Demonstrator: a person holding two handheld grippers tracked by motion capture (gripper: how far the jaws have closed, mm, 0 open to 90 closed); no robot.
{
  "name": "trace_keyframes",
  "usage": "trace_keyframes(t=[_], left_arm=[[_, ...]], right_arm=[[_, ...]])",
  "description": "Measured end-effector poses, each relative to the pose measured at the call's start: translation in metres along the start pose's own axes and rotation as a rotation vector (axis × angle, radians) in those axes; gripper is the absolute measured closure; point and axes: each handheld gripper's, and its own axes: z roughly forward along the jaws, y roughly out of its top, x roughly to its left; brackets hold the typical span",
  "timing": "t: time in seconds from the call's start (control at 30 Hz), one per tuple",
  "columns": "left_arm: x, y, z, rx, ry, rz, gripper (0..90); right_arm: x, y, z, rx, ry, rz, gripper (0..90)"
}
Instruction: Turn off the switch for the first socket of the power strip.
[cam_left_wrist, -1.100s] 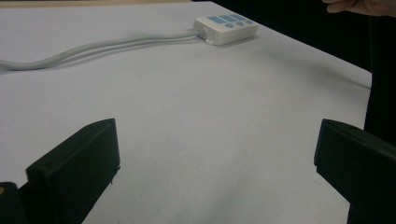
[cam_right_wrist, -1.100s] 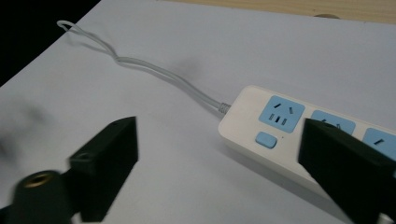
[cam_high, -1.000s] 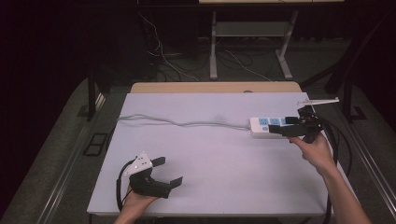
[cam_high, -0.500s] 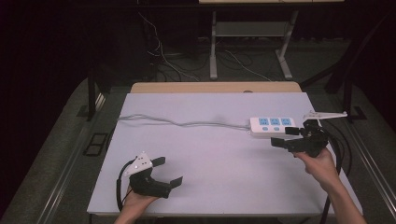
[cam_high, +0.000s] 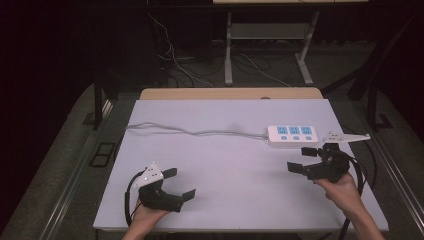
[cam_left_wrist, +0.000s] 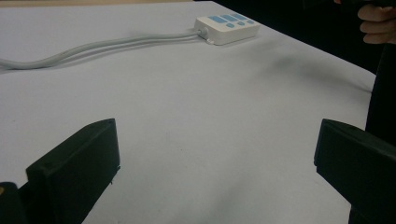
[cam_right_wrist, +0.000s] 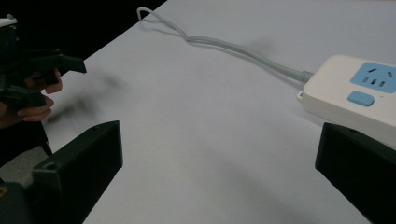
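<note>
The white power strip (cam_high: 292, 136) lies at centre right of the high view on the table (cam_high: 225, 165), apparently untouched. The right gripper (cam_high: 303, 161) sits just below it, released; the left gripper (cam_high: 179, 184), lower left, is released too.

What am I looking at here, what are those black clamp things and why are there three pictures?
A person sits at a table covered in white, holding a hand-held gripper in each hand. There is no robot arm. The high view looks down from above: the left gripper is at the near left, the right gripper at the right. The other two pictures come from cameras riding on the grippers, so each shows its own two black jaws rising from the bottom. On the table lies a white power strip with blue sockets, and its grey cable runs off to the left. Both pairs of jaws stand wide open and hold nothing; the right gripper is just beside the strip.
</note>
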Motion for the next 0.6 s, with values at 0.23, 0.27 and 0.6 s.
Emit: trace_keyframes(t=[0.23, 0.27, 0.6], left_arm=[[0.000, 0.000, 0.000, -0.001, -0.001, 0.001, 0.0], [0.000, 0.000, 0.000, 0.001, -0.001, 0.001, 0.0], [0.000, 0.000, 0.000, 0.007, 0.000, 0.001, 0.0]], right_arm=[[0.011, -0.019, 0.001, -0.026, 0.007, -0.009, 0.4], [0.012, -0.021, 0.001, -0.028, 0.009, -0.008, 0.4], [0.016, -0.054, 0.009, -0.007, 0.000, 0.008, 0.4]])
